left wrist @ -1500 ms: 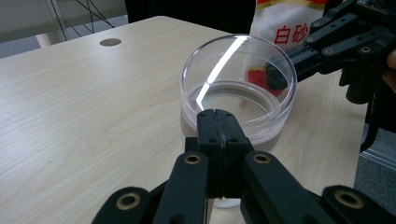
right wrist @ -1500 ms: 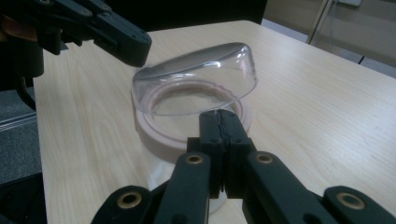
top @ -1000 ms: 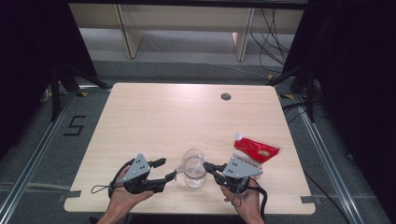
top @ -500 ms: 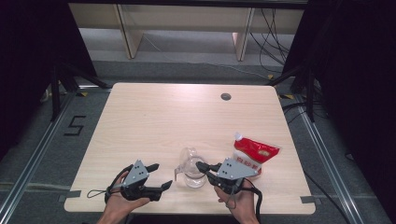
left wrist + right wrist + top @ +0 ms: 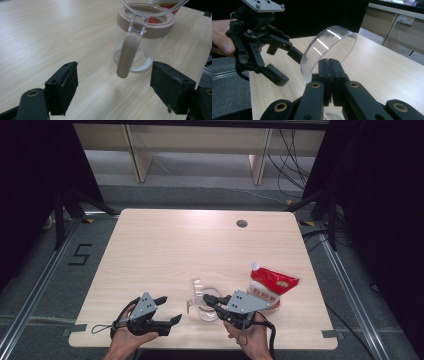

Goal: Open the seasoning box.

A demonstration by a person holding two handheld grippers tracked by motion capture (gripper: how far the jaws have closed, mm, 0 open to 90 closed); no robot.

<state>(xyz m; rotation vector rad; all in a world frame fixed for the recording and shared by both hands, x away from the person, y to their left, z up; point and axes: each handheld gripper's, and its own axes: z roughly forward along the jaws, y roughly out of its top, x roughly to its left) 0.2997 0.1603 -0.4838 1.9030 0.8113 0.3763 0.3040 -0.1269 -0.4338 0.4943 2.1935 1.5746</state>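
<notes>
Since a second ago, your left gripper [image 5: 161,314] has backed off the jar [image 5: 140,47], its jaws just opening wide with nothing between them. Your right gripper [image 5: 207,298] has lifted the clear lid [image 5: 327,52], jaws clamped on its edge. Both sit low in the middle of the bench [image 5: 200,240].

My tabletop [image 5: 165,250] is pale wood-grain laminate with rounded corners, standing on a grey floor [image 5: 45,285]. A small round cable hole [image 5: 242,223] sits toward two o'clock of its middle. At about five o'clock, close to my edge, a clear glass jar [image 5: 205,309] with a beige collar stands upright on the wood. Just beside it, at its three o'clock, a red and white pouch [image 5: 272,285] stands on the tabletop, spout up.
</notes>
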